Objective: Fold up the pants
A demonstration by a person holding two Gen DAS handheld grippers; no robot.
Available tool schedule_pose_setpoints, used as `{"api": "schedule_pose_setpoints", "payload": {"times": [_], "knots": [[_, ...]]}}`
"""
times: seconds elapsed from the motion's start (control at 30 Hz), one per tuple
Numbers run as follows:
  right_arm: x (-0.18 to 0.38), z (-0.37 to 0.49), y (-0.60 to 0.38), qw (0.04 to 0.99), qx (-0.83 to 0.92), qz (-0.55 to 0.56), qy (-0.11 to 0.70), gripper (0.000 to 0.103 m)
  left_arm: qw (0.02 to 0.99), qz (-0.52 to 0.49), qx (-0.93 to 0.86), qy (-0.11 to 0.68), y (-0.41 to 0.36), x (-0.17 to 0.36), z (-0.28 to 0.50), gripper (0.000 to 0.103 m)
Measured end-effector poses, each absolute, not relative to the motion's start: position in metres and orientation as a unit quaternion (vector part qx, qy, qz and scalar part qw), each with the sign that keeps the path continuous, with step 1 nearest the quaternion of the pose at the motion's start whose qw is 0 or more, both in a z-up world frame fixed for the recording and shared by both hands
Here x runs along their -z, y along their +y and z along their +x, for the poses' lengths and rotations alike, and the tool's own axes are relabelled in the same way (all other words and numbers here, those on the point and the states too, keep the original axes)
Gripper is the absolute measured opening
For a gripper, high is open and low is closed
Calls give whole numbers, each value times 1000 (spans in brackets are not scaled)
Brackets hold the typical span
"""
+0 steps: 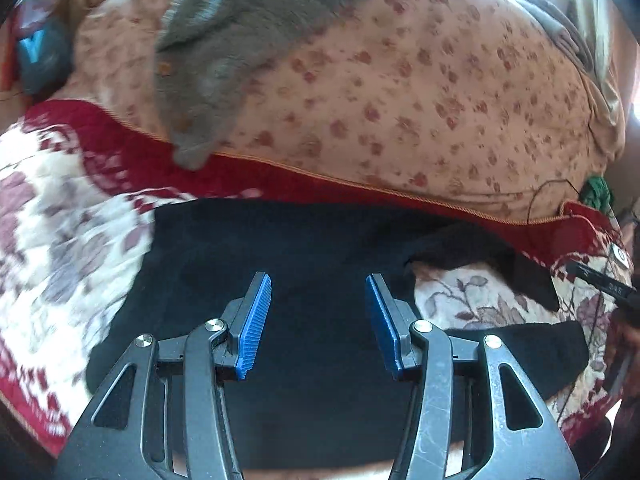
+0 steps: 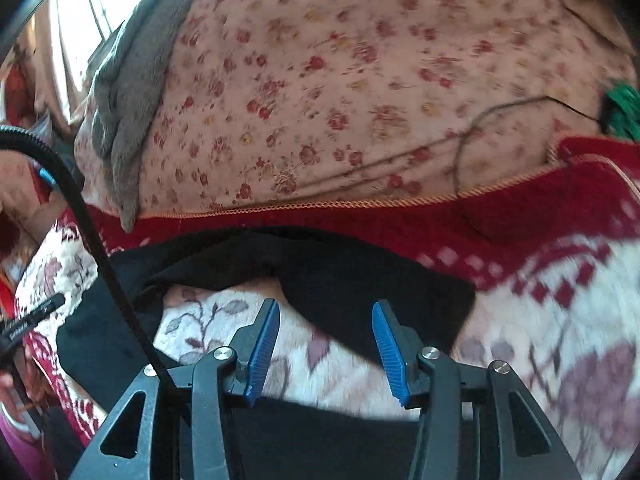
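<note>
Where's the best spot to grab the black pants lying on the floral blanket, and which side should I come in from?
Probably the free end of a leg of the black fabric pants. It lies flat on the red and white floral blanket, its edge exposed just ahead of the open right gripper. Come in low from the near side and pinch that edge. The open left gripper hovers over the wider part, which offers no edge.

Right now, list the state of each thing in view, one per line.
Black pants: lying on the blanket, legs spread apart, not yet folded.
Left gripper: open, over the pants, empty.
Right gripper: open, empty, near a pant leg.
Grey garment: crumpled on the floral quilt.
</note>
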State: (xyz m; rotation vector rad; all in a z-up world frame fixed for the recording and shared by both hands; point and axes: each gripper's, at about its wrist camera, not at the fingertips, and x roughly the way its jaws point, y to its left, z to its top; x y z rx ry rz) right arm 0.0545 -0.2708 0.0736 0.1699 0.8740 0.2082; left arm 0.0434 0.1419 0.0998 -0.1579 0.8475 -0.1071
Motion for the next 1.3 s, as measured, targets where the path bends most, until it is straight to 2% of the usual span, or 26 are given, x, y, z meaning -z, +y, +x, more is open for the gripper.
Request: {"api": "schedule_pose_setpoints", "payload": {"times": [0.4, 0.57, 0.7, 0.87, 1.3], "knots": [[-30, 155, -275, 862, -122, 20, 491, 49, 862, -69, 158, 476, 139, -69, 139, 49], [-21, 172, -282, 856, -135, 12, 499, 51, 853, -21, 214, 475, 126, -66, 171, 49], [-17, 181, -281, 848, -158, 4, 506, 56, 841, 19, 247, 481, 111, -59, 195, 49], [-11, 190, -279, 837, -186, -7, 515, 57, 817, 59, 266, 509, 97, -38, 223, 49], [14, 207, -272, 804, -227, -62, 546, 58, 770, 99, 297, 556, 90, -11, 253, 49]]}}
